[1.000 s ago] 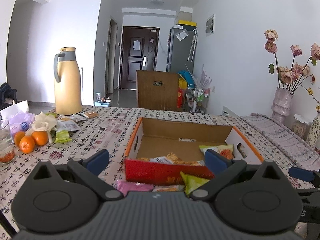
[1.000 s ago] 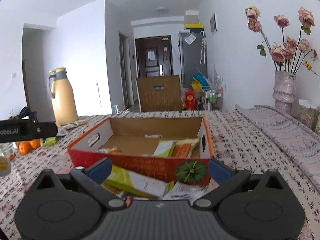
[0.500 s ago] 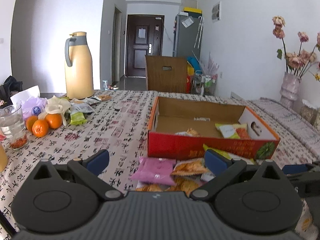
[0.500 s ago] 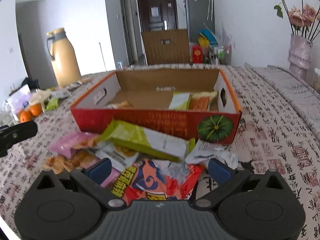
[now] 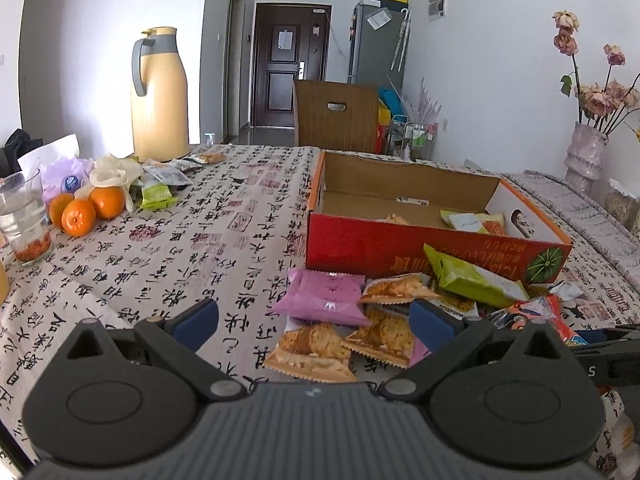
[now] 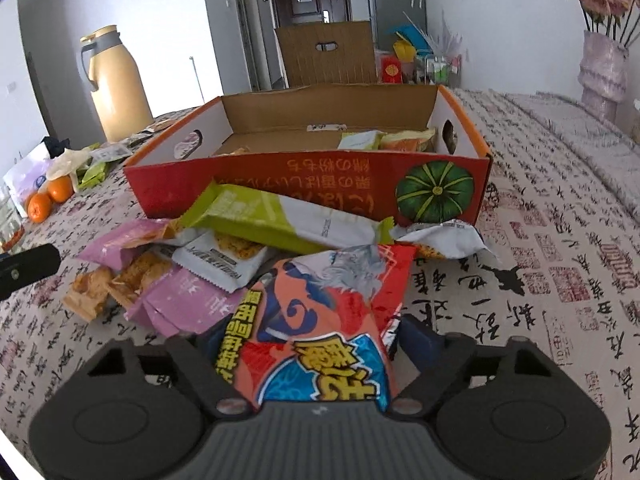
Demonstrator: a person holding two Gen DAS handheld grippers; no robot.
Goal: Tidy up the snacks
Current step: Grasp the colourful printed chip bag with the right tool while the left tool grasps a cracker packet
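A long table [image 5: 168,240] under a cloth printed with black calligraphy and red seals fills the lower part of both views, in a pale-walled room with a dark door [image 5: 290,68] at the far end and a grey fridge [image 5: 378,44] beside it. The open red cardboard box [image 5: 400,248], with a green pumpkin printed on its near wall, sits on the cloth and serves as landmark. Inside it, toward its right end, lie a few snack packets [image 6: 384,140]. Behind the box stands a brown chair back [image 5: 336,112]. Far left of the box stand a tall yellow thermos jug [image 5: 160,96], three oranges [image 5: 86,208], a glass [image 5: 24,216] and a scatter of small wrappers. To the box's right, against the wall, a pale vase [image 5: 584,156] holds dried roses.

Just in front of the box lies a heap of loose snacks: a long green-and-white packet [image 6: 280,220] leaning against the box's near wall, a pink packet [image 5: 324,296], several orange cracker packets [image 5: 316,348], and a red-and-blue bag [image 6: 320,320] nearest the right camera.

The left gripper [image 5: 312,320] is tilted downward in front of the box, its blue-padded fingers spread wide over the cracker packets without touching them as far as can be seen. The right gripper [image 6: 308,336] is pitched more steeply down at the heap; its jaws are closing with the red-and-blue bag between them, the bag rising over the gripper body. Whether the pads already press it cannot be told.
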